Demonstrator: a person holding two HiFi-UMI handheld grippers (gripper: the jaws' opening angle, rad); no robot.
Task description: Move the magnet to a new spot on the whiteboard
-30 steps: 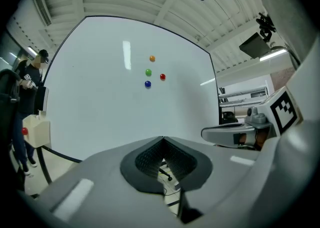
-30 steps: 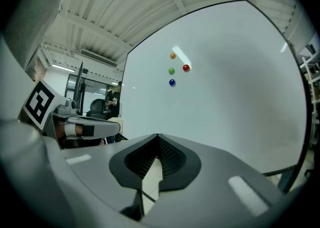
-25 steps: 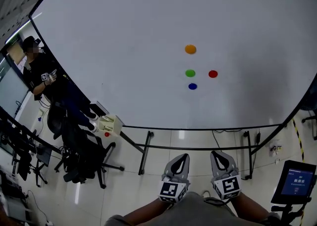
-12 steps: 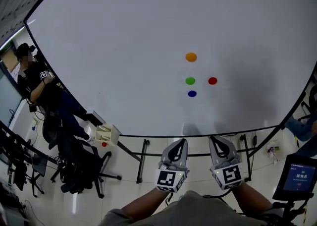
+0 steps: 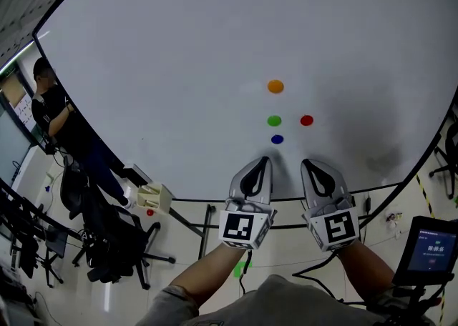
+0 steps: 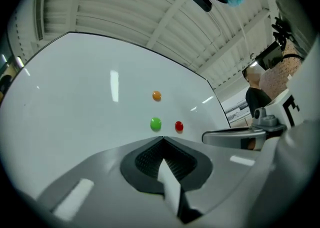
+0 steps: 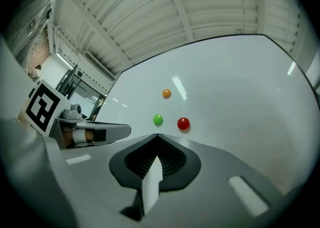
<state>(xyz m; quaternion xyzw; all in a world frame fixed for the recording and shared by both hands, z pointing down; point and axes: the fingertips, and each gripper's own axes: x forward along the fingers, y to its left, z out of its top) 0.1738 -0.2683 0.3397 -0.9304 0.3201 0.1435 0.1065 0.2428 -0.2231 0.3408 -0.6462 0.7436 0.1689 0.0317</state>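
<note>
Both tongs have come up from below the whiteboard's (image 5: 179, 67) lower edge, and their tips now overlap it. The left tongs (image 5: 262, 166) sit just under the blue magnet (image 5: 277, 139), the right tongs (image 5: 308, 167) below the red magnet (image 5: 306, 120). Both are clamped tight and hold nothing. The orange magnet (image 5: 275, 86) and green magnet (image 5: 274, 121) have stayed in the cluster, with bare board wide to the left and above.

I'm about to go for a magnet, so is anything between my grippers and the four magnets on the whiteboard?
Nothing visible does. The left gripper and right gripper, both shut and empty, point at bare whiteboard below the blue magnet; the green magnet, red magnet and orange magnet sit higher up.
</note>
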